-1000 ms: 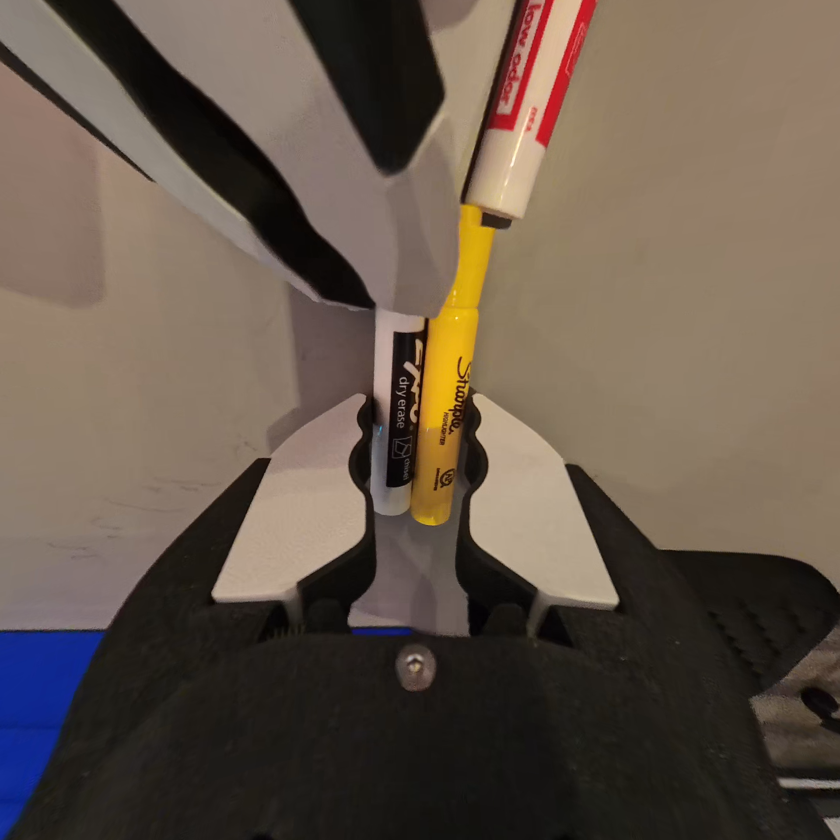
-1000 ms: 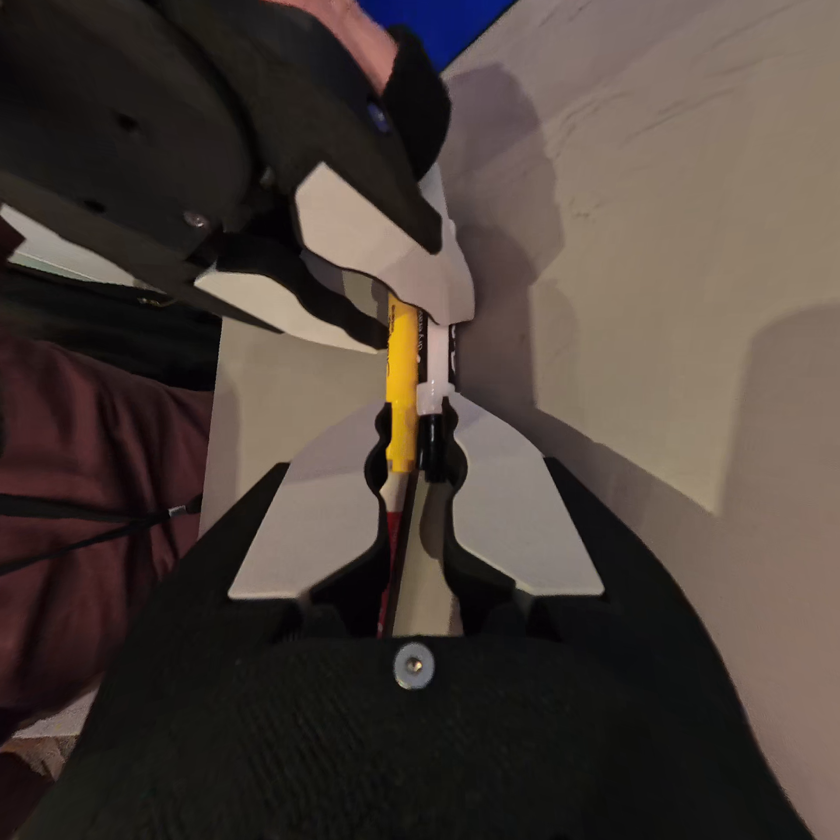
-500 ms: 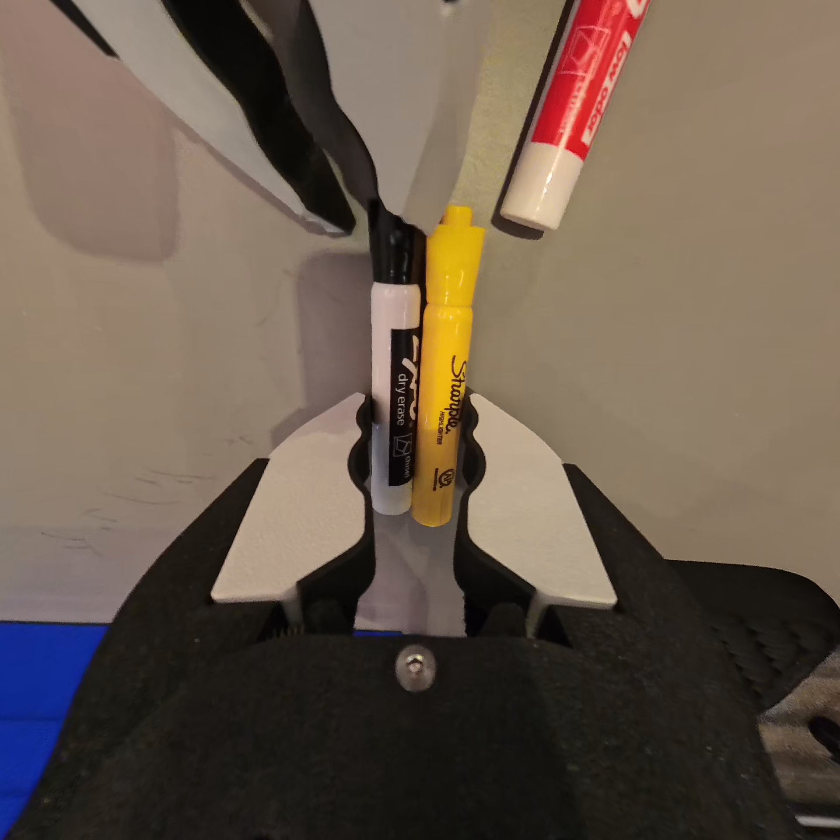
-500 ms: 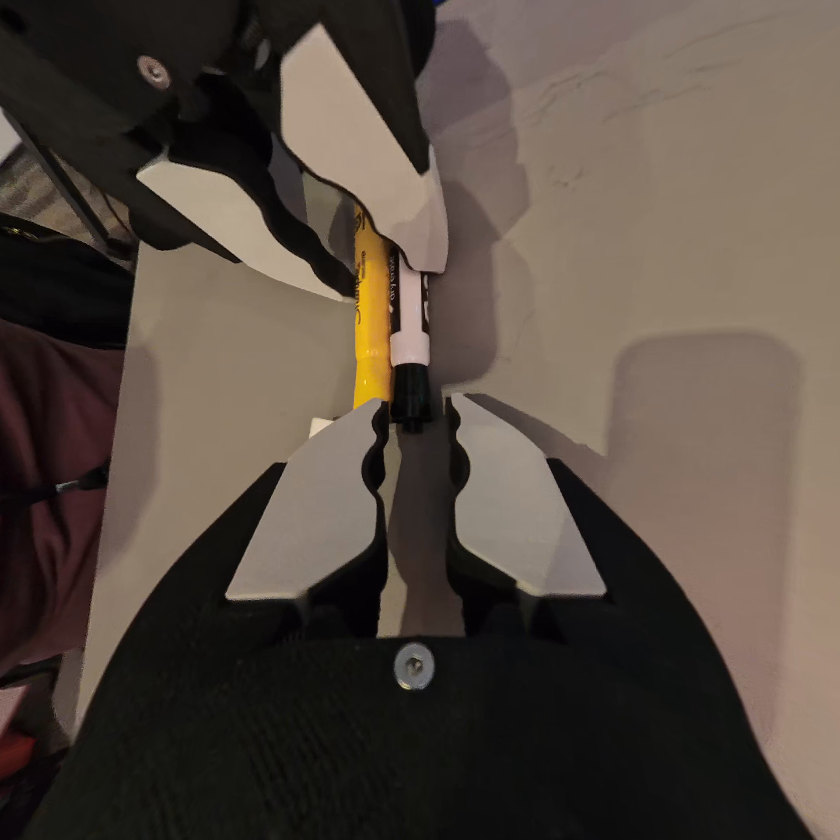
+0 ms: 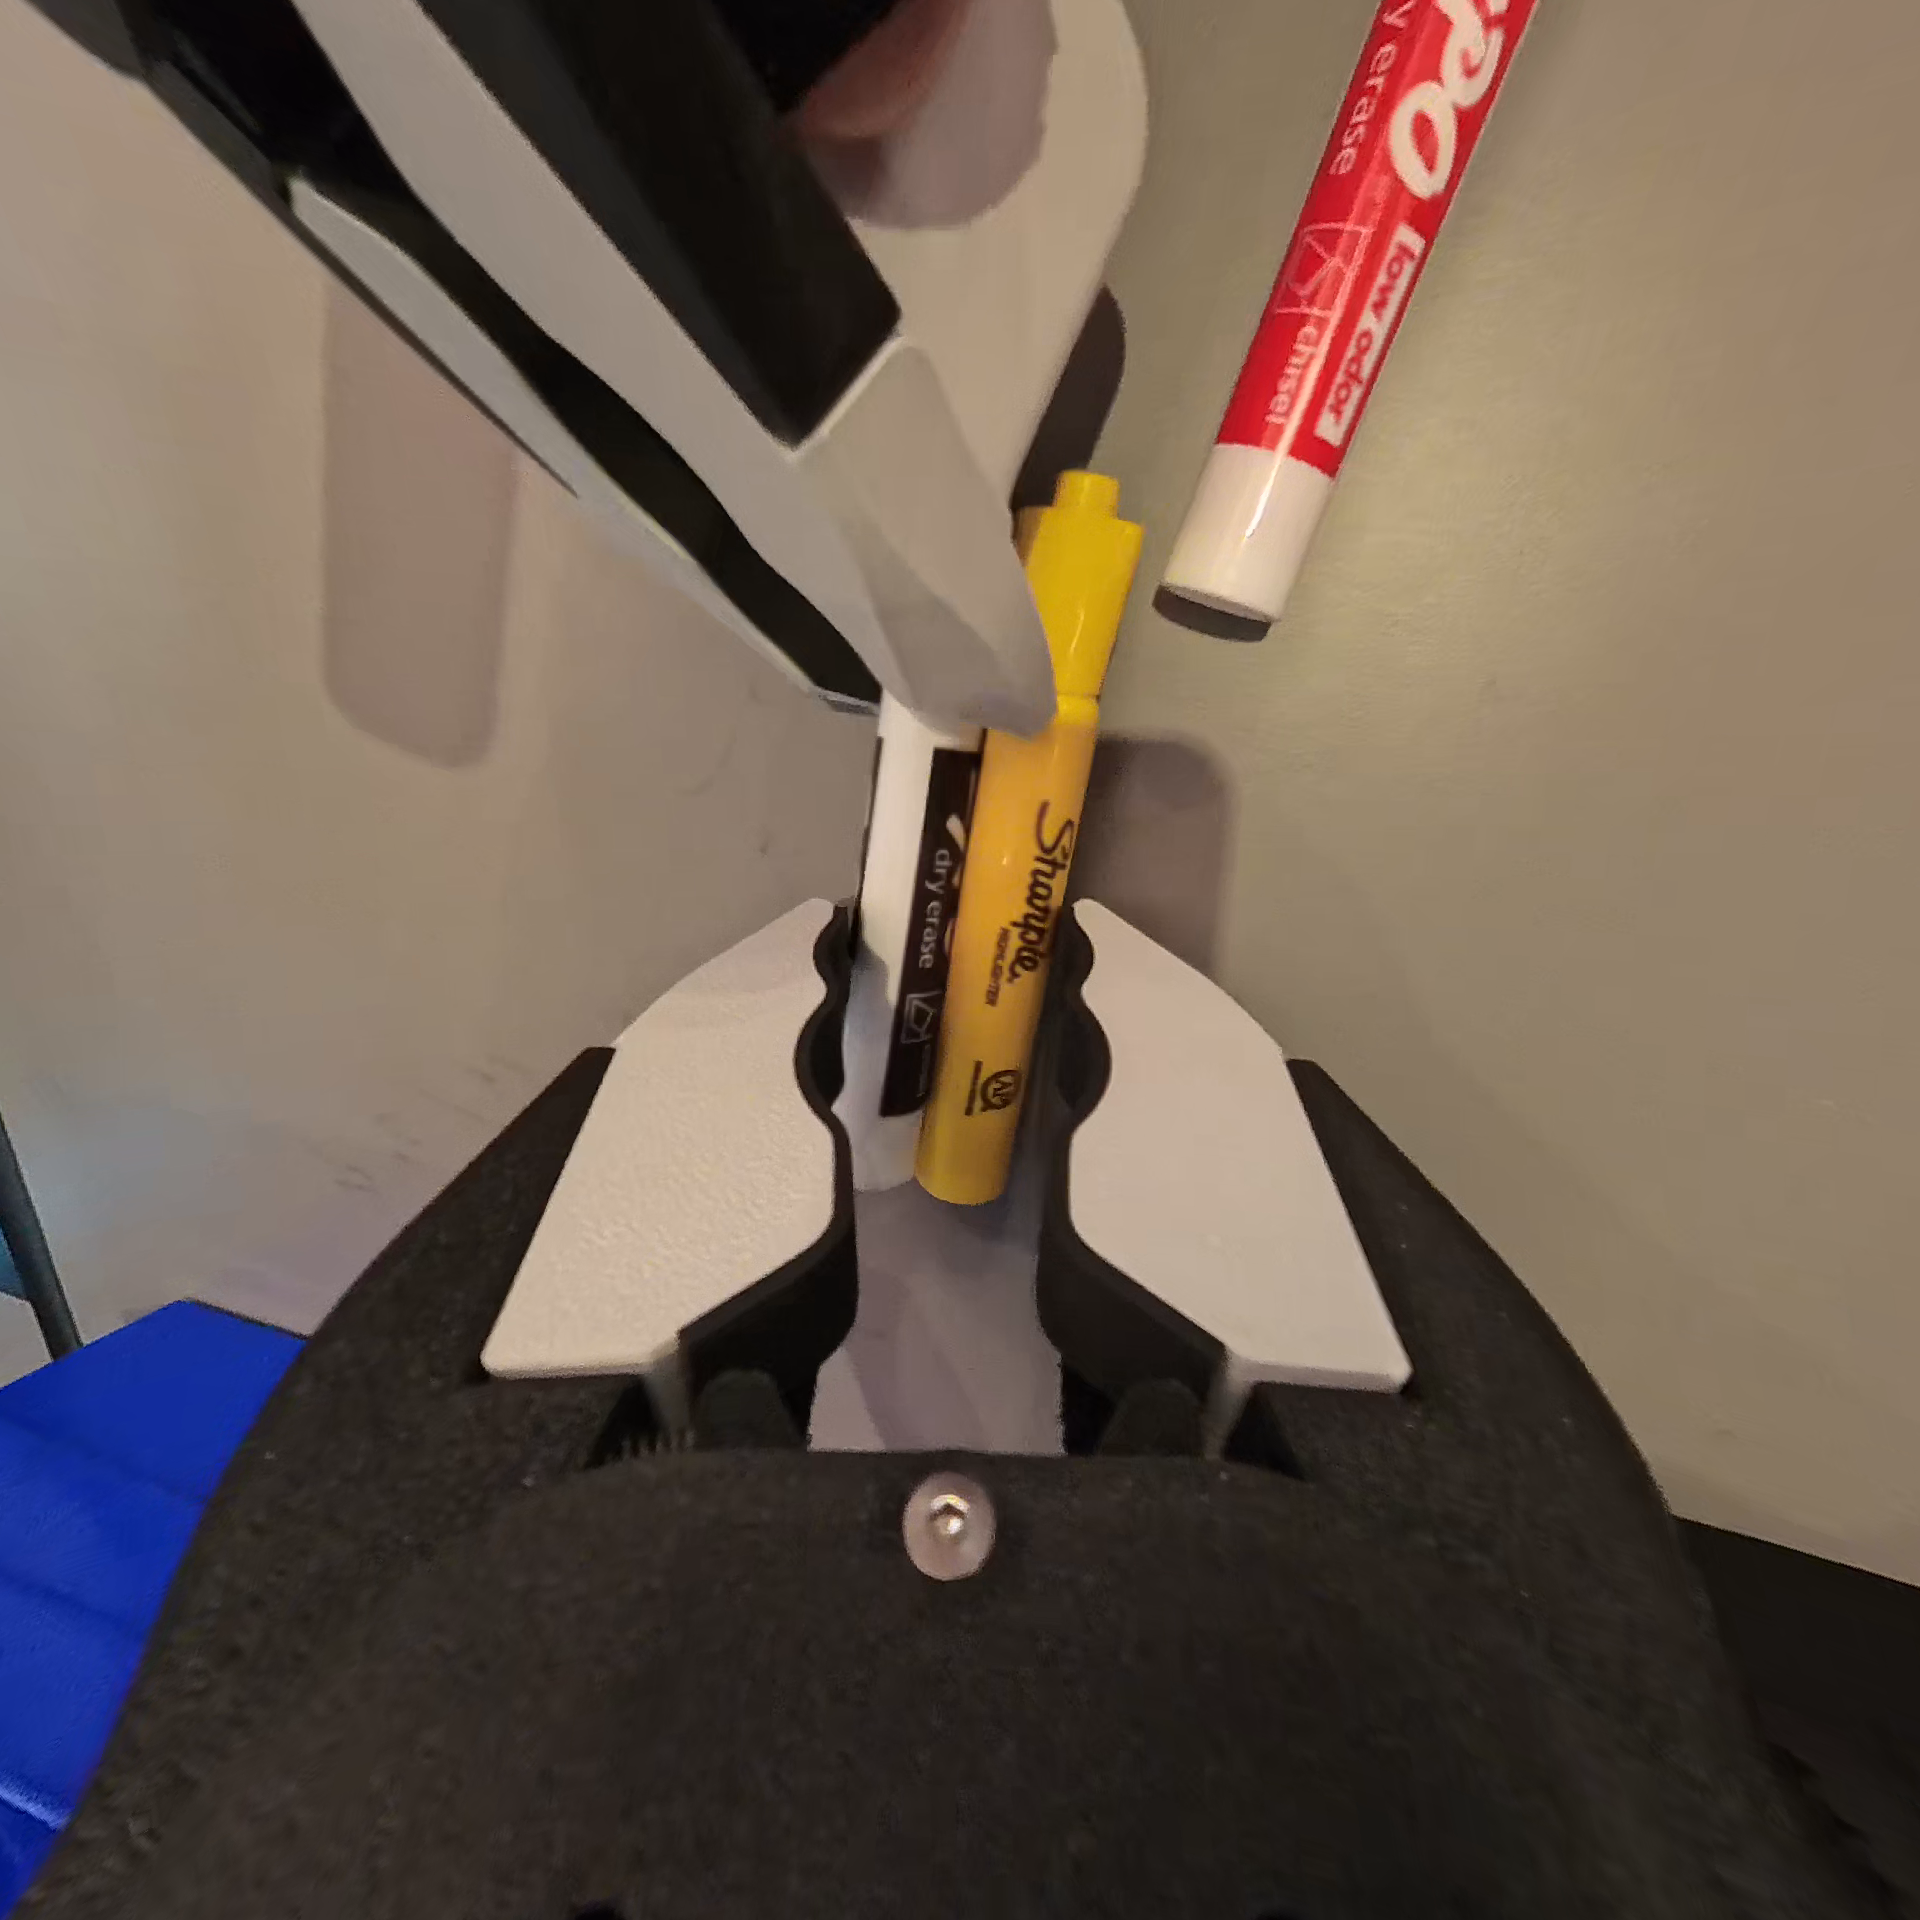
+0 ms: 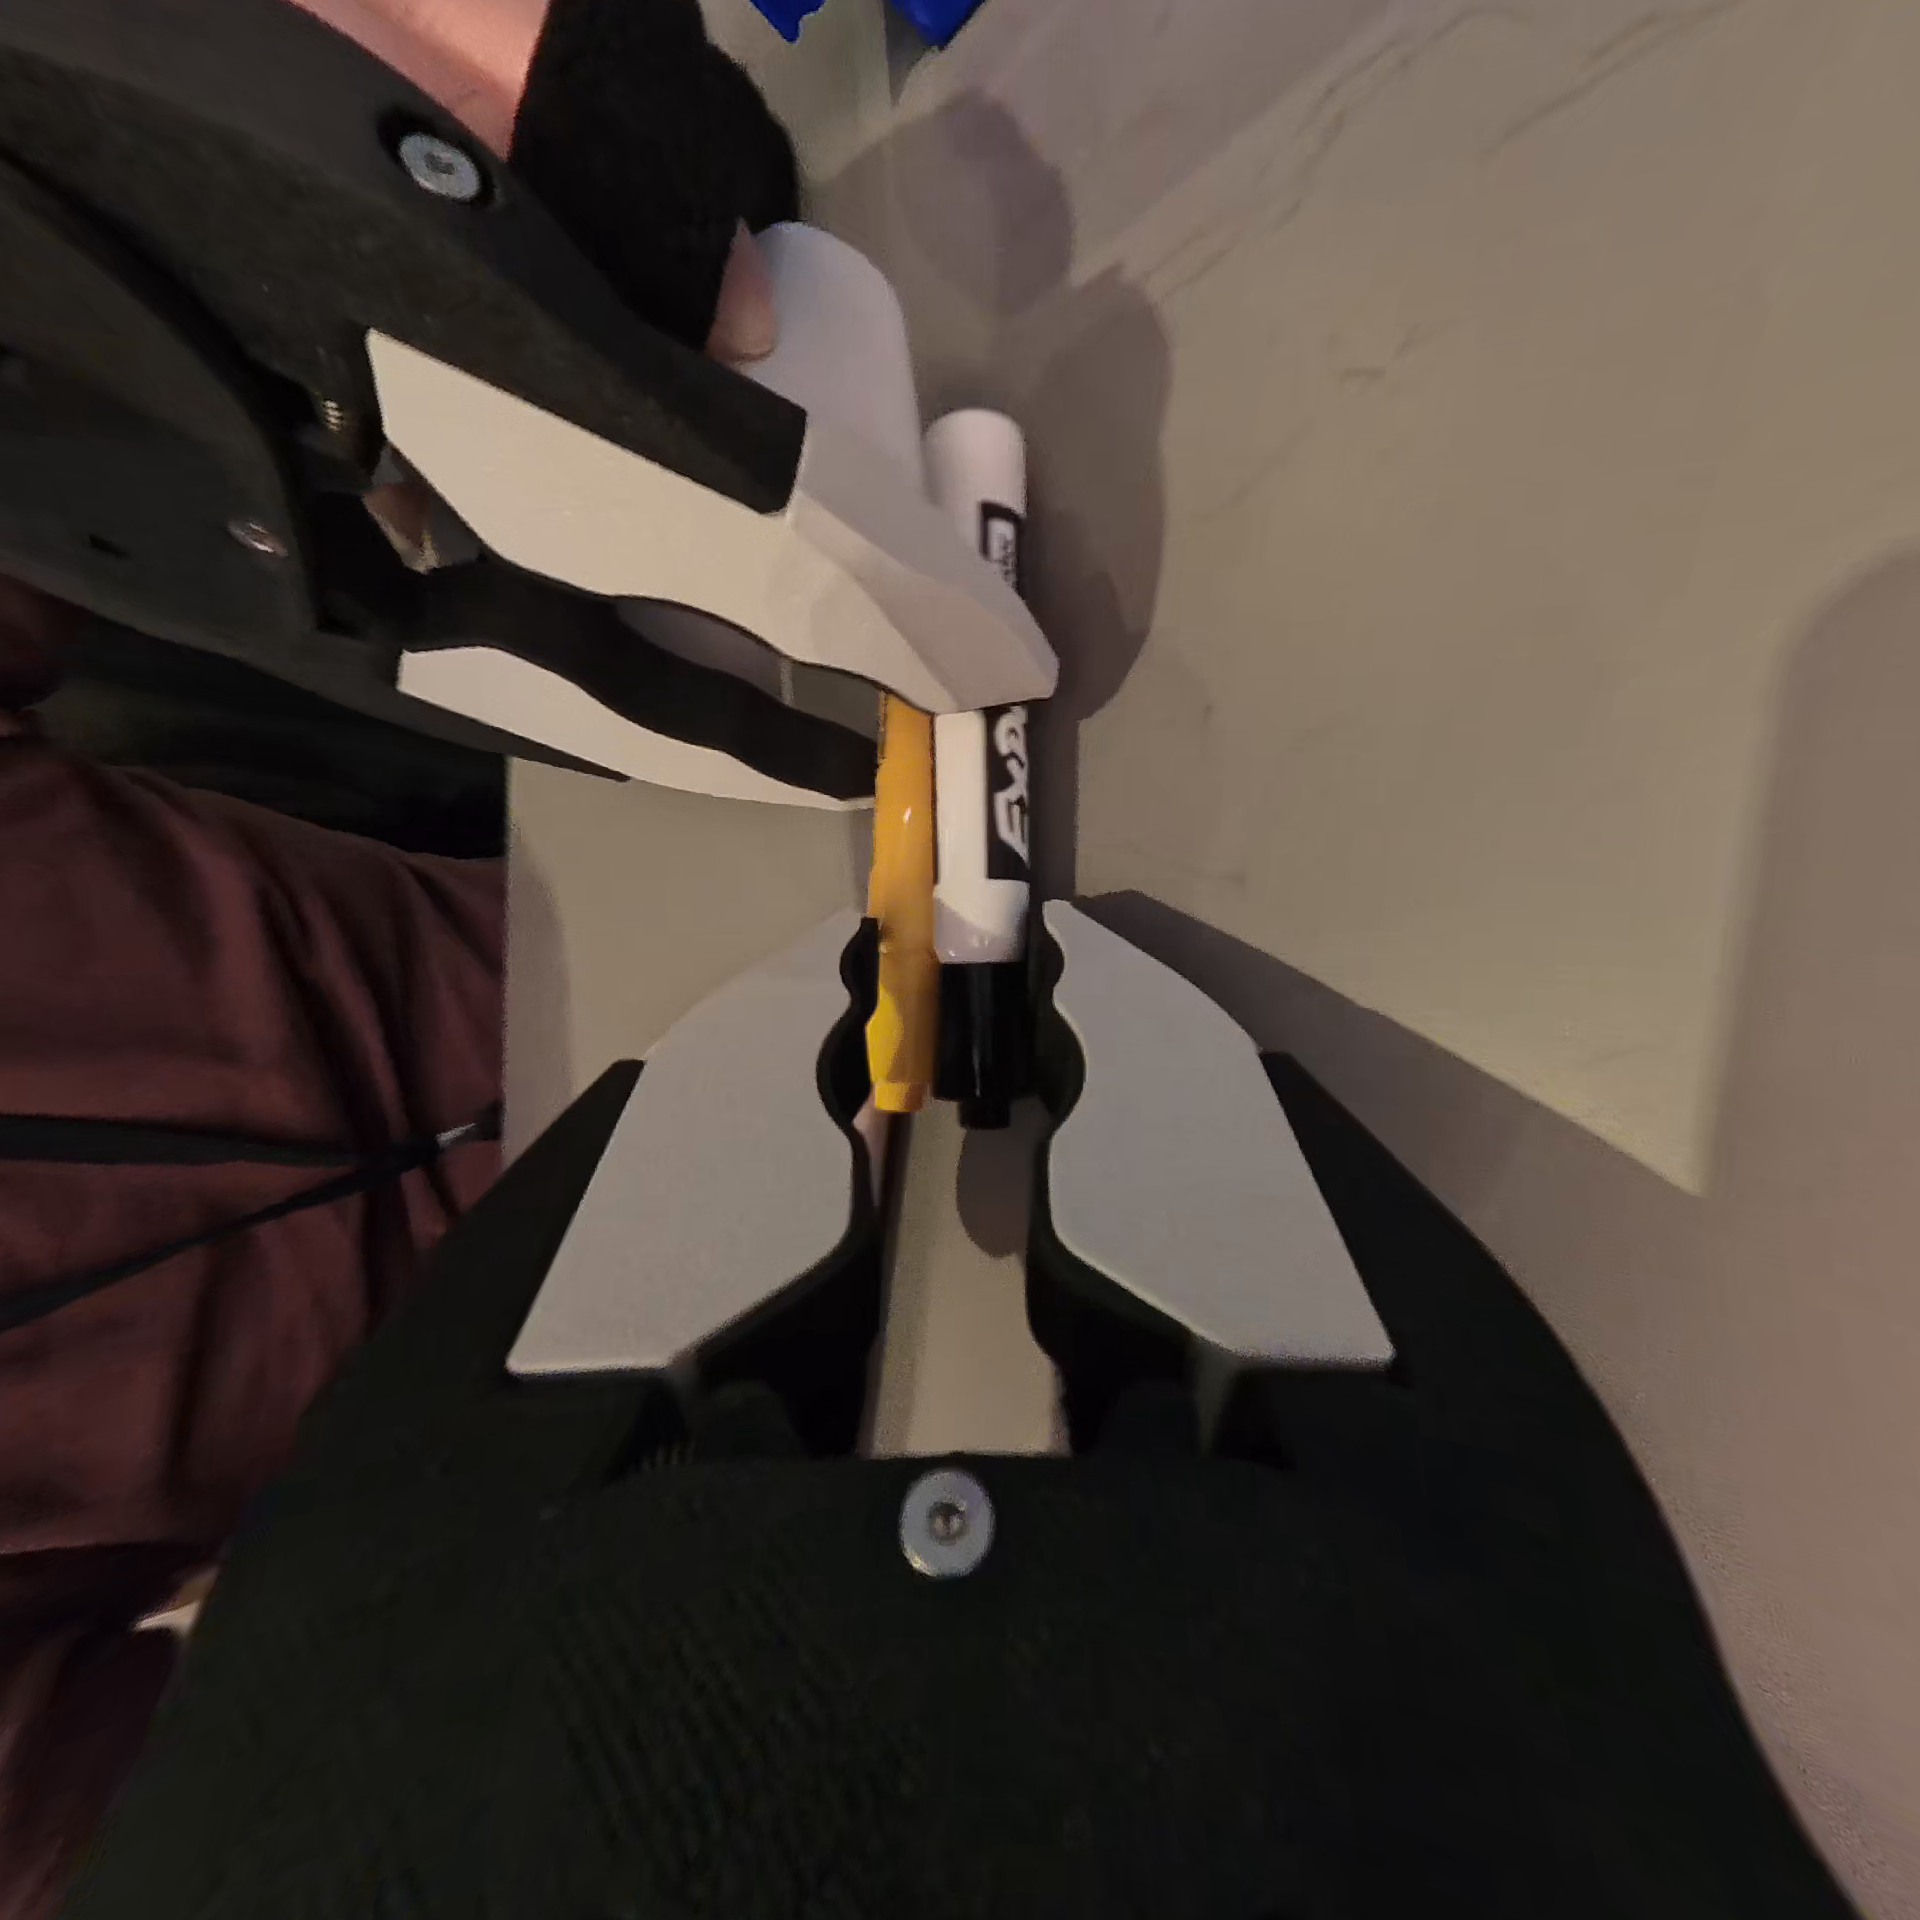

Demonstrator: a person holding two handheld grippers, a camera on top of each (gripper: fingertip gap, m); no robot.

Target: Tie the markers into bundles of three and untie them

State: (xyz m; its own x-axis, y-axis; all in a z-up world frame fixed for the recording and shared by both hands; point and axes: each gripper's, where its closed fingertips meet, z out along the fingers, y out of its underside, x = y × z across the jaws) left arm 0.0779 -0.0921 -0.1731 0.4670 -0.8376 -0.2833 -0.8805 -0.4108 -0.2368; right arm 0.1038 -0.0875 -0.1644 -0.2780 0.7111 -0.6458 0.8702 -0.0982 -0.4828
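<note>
A yellow marker (image 5: 1008, 935) and a black-and-white dry-erase marker (image 5: 914, 935) lie side by side, held above the table. My left gripper (image 5: 951, 914) is shut on their rear ends. My right gripper (image 6: 951, 914) faces it from the other end, its jaws closed on the yellow cap (image 6: 902, 987) and the black cap (image 6: 982, 1018). In the left wrist view the right gripper (image 5: 966, 665) covers the markers' far part. In the right wrist view the left gripper (image 6: 951, 727) comes in from the upper left. A red-and-white marker (image 5: 1330, 312) lies loose on the table.
The beige table (image 5: 1558, 935) carries the grippers' shadows. A blue object (image 5: 104, 1507) sits past the table edge at lower left. A person's maroon sleeve (image 6: 208, 1039) and a hand in a black glove (image 6: 644, 156) are on the left of the right wrist view. Less than 4 cm separates the two grippers' tips.
The right gripper had slid back off the cap ends and now sits over them again. The two markers have tilted slightly. The left gripper's hold has not changed.
</note>
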